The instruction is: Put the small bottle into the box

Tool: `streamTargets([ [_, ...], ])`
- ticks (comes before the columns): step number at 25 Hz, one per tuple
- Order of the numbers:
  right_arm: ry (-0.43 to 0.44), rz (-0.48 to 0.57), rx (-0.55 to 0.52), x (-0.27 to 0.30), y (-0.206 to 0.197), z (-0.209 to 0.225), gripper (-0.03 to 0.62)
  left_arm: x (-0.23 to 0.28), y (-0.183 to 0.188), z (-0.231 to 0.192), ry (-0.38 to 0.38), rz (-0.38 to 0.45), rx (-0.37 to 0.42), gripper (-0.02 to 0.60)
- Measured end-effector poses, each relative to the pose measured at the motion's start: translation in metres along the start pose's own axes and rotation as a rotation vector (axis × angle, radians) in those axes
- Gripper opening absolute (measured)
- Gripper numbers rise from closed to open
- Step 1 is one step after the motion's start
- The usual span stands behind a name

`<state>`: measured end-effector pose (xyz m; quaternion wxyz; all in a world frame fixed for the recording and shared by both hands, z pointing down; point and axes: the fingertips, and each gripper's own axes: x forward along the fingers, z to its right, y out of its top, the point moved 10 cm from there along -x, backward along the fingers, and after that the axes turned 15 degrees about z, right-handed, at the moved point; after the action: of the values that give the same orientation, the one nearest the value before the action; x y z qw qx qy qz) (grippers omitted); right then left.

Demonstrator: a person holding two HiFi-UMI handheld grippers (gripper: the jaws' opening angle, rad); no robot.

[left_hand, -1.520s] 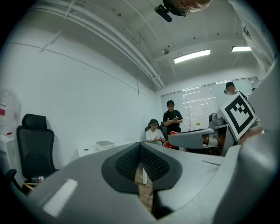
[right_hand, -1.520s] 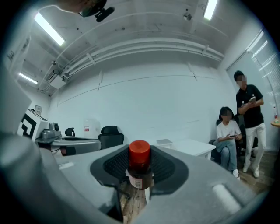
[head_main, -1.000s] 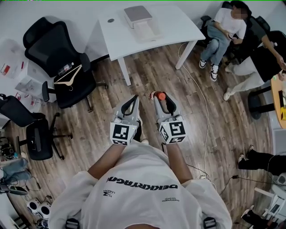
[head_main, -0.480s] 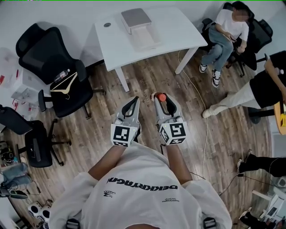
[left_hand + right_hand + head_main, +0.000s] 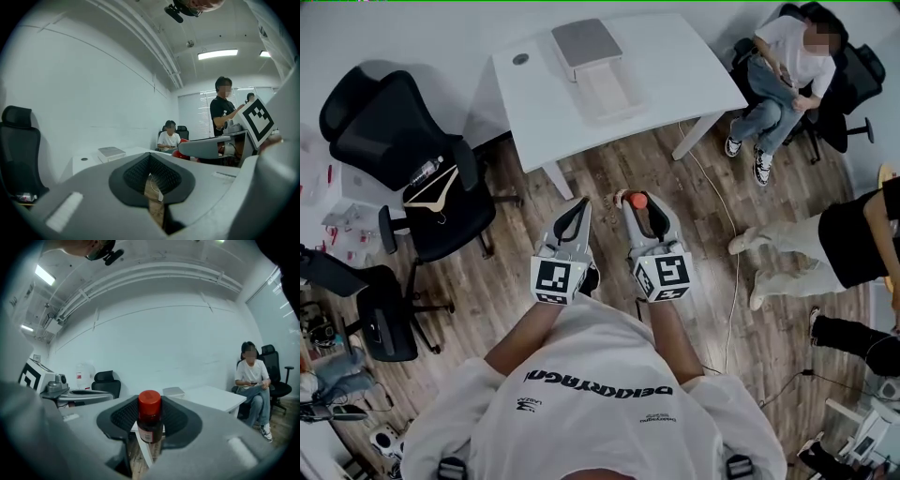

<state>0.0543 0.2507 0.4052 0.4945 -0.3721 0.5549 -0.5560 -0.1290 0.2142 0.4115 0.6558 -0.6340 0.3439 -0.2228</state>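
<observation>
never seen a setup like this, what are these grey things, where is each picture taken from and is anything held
No robot here: a person holds a two-jaw gripper in each hand. The head view is from a camera on the person's head, looking down at both tools over the wooden floor. The other two views come from cameras riding on the grippers, looking along their jaws. The left gripper is shut and empty. The right gripper is shut on a small bottle with a red cap, held upright. Ahead stands a white table with a box on it.
</observation>
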Motion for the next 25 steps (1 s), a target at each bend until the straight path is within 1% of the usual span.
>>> streamTargets([
  [12,-0.011,-0.024,-0.006,0.102,0.007,0.040,0.140,0.090,0.002,-0.062,-0.005,-0.012,-0.004,0.006],
  [18,-0.016,-0.029,-0.005,0.136,0.004,0.050,0.140,0.115,-0.006,-0.085,0.005,-0.025,-0.018,0.006],
  [25,-0.031,-0.036,0.000,0.160,0.001,0.065,0.140,0.134,-0.020,-0.095,-0.003,-0.063,-0.031,0.006],
])
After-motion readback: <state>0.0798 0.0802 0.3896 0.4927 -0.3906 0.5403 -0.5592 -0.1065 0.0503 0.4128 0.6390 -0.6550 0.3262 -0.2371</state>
